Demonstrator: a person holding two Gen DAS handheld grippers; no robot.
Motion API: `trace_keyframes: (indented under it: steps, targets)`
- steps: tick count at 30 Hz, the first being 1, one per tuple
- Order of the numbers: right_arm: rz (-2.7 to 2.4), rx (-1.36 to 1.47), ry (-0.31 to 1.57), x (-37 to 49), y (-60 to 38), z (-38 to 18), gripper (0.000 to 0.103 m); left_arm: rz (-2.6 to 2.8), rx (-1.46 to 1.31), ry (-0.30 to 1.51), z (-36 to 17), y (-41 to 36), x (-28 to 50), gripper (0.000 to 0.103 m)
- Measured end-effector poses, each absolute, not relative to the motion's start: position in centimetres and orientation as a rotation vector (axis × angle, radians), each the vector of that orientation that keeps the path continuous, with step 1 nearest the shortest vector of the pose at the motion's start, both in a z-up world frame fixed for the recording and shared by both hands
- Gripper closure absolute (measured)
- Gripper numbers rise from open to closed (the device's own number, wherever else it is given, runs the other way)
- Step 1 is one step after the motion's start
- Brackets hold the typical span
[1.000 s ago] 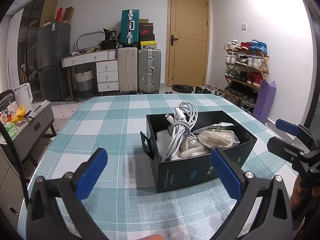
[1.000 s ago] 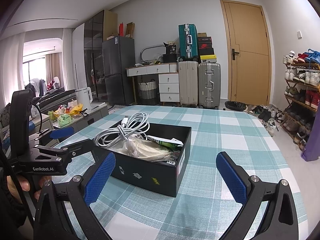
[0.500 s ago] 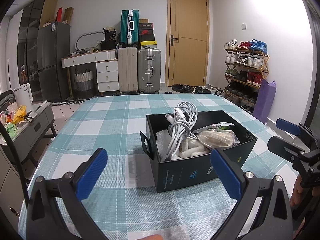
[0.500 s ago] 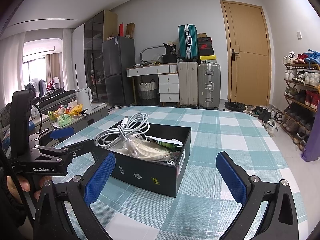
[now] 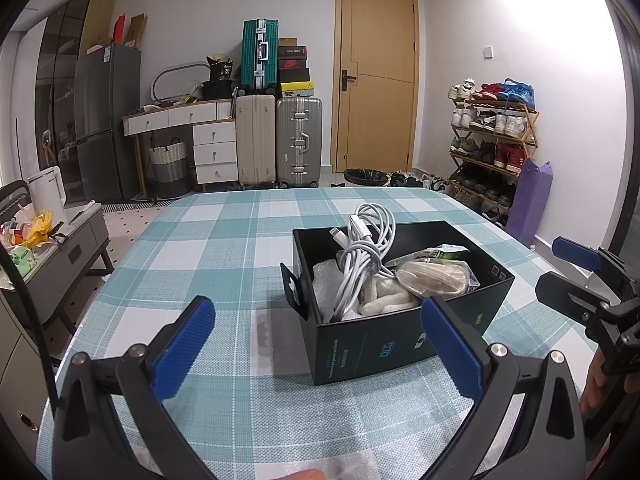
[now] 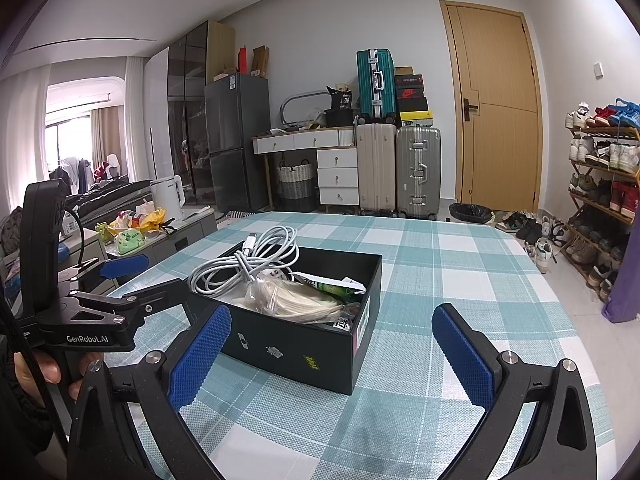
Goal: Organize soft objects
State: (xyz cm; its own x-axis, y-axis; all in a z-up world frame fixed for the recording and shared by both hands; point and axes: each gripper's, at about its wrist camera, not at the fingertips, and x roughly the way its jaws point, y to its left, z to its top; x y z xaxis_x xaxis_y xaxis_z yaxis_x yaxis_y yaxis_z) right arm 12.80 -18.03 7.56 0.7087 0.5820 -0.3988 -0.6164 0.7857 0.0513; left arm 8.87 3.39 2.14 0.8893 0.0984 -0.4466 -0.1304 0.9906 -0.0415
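Note:
A black open box (image 5: 372,344) (image 6: 296,350) stands on the teal checked tablecloth (image 5: 224,240). Inside it lie a coiled white cable (image 5: 364,256) (image 6: 248,264), a clear bag of pale string (image 5: 434,278) (image 6: 296,304), a green-white packet (image 5: 444,254) (image 6: 340,286), bubble wrap (image 5: 326,284) and a white rope (image 5: 384,302). My left gripper (image 5: 318,346) is open just in front of the box, nothing between its blue pads. My right gripper (image 6: 330,354) is open too, with the box's near corner between its pads, apart from both.
The other gripper shows at each view's edge, the right one (image 5: 592,280) and the left one (image 6: 92,304), each held by a hand. Beyond the table stand suitcases (image 5: 280,140), a door (image 5: 376,80), a shoe rack (image 5: 492,140) and a low grey cabinet (image 5: 60,256).

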Motion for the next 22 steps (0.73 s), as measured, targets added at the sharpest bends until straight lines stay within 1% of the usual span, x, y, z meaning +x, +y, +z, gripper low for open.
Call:
trace_keyframes:
  steps: [22]
  targets:
    - [0.666,-0.088,0.412,12.79,-18.05,7.54,0.001,0.122,-0.076,0.459,2.02,3.52,8.95,0.0]
